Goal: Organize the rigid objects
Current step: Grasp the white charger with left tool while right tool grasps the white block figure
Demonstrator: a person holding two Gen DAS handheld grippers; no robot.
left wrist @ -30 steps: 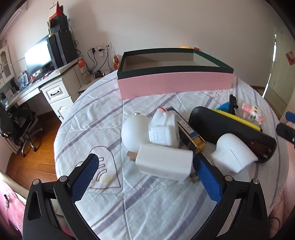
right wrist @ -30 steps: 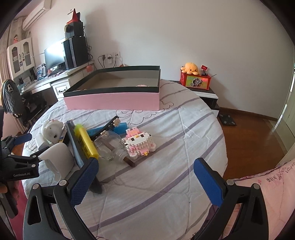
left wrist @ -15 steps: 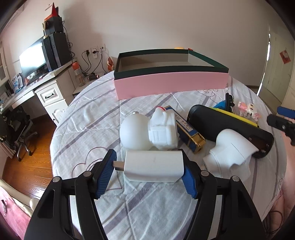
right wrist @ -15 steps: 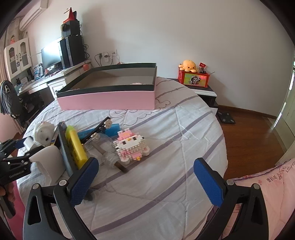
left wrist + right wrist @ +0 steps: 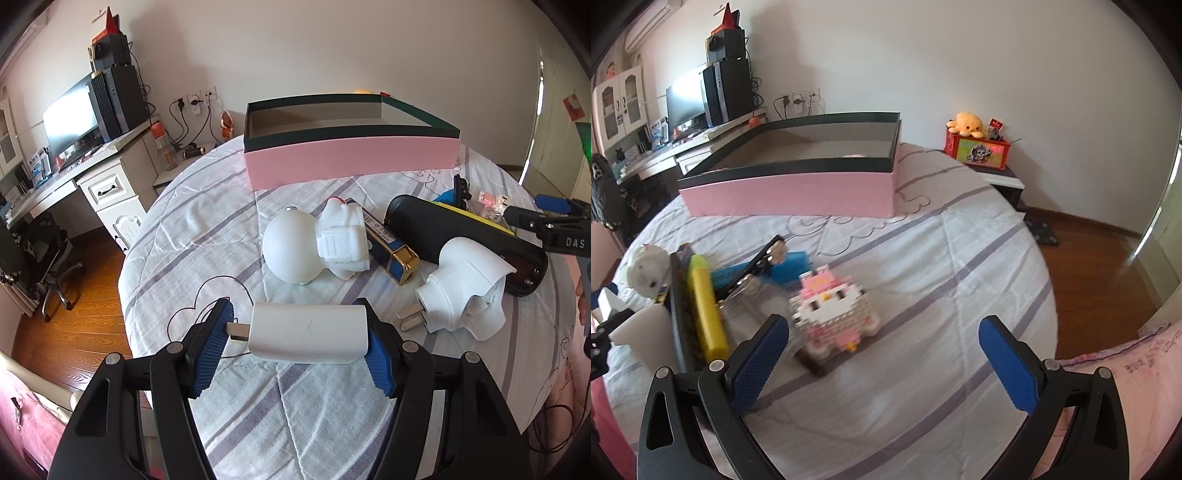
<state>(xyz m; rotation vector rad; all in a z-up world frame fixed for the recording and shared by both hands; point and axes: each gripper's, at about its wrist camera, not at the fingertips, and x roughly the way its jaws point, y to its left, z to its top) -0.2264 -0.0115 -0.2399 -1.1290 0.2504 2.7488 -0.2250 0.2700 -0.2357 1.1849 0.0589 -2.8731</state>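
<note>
Left wrist view: left gripper [image 5: 295, 345] clamps a white charger [image 5: 308, 338].
Right gripper [image 5: 886, 354] gapes wide, a toy block cat [image 5: 833, 308] just ahead.

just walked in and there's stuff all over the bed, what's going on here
A person is sorting small hard objects on a quilted bed, holding a claw in each hand. The left claw has just closed on a white charger block, one pad on its prongs and the other on its far end; it lies on the quilt. The right claw is open, empty, near a pink-and-white brick figure. The pink box behind looks like the destination.
</note>
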